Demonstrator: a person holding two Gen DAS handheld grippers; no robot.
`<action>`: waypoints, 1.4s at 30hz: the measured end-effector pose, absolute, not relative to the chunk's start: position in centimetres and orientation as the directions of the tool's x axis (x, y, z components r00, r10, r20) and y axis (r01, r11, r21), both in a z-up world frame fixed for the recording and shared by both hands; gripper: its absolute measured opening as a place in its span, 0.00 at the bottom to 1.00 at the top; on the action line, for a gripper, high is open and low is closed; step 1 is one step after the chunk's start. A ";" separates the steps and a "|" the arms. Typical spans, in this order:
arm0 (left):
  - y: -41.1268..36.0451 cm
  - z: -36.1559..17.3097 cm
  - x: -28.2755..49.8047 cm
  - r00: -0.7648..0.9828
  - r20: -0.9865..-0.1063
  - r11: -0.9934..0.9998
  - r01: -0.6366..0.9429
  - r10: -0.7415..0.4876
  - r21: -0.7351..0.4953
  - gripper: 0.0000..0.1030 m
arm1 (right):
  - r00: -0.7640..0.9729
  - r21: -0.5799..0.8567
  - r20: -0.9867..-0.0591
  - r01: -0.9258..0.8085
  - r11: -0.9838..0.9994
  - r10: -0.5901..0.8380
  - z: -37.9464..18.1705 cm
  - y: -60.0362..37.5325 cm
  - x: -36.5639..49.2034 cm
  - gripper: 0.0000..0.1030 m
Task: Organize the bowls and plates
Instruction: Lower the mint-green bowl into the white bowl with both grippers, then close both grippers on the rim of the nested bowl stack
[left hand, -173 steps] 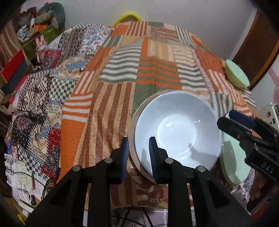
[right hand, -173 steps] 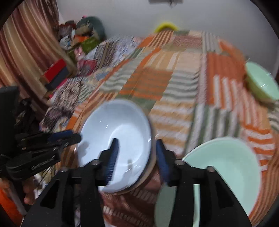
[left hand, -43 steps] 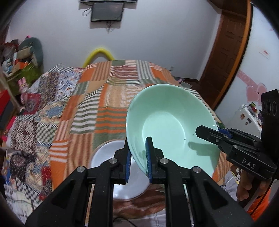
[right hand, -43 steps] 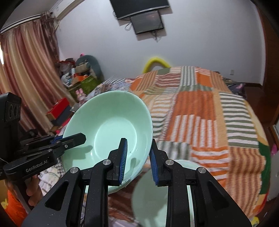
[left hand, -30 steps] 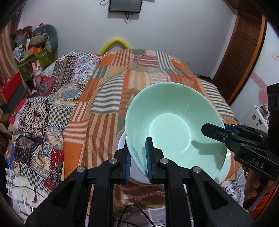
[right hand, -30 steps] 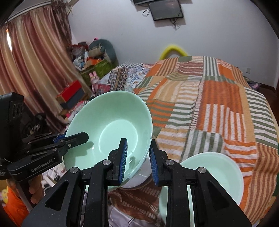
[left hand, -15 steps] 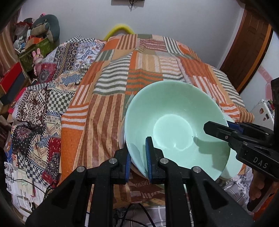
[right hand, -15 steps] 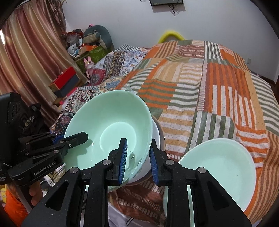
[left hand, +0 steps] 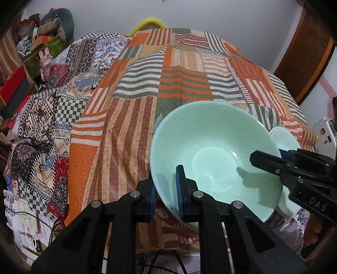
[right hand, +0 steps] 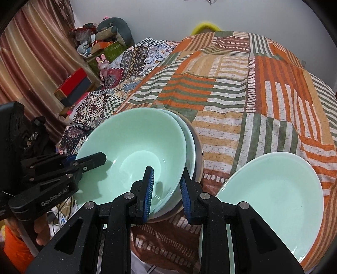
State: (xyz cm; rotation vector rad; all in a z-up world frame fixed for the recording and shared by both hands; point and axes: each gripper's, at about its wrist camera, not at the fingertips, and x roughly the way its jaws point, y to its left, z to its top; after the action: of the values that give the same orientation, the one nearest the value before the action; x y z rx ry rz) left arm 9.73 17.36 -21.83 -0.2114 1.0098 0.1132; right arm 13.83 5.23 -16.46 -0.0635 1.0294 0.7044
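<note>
Lowered since a moment ago, the wide mint-green ceramic bowl (left hand: 212,151) now sits almost inside the pale white bowl (right hand: 190,143) at the bed's near edge.

Left gripper (left hand: 166,189) and right gripper (right hand: 166,187) each pinch its rim on opposite sides. To nest it well, level the rim, centre it over the stack, then release both sides together. Just right lies a mint-green plate (right hand: 271,196); beyond stretches the striped orange patchwork bedspread (left hand: 179,69).

A bed (left hand: 147,88) is covered by a striped patchwork bedspread (right hand: 242,88). White wall (left hand: 210,16) behind it; brown striped curtain (right hand: 35,52) left of it; wooden door (left hand: 305,54) right.
</note>
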 end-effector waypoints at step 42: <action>19.7 -20.5 9.5 0.581 -0.812 0.947 -0.227 -0.054 -0.226 0.39 | 0.444 0.205 -0.733 -0.577 0.791 0.515 -13.4 3.8 14.4 0.40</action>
State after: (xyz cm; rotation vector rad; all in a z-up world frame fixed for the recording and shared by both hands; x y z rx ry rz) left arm 9.54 19.71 -20.55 -0.3230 0.9494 0.1030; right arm 14.39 3.84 -13.40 -0.0784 0.8806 0.6775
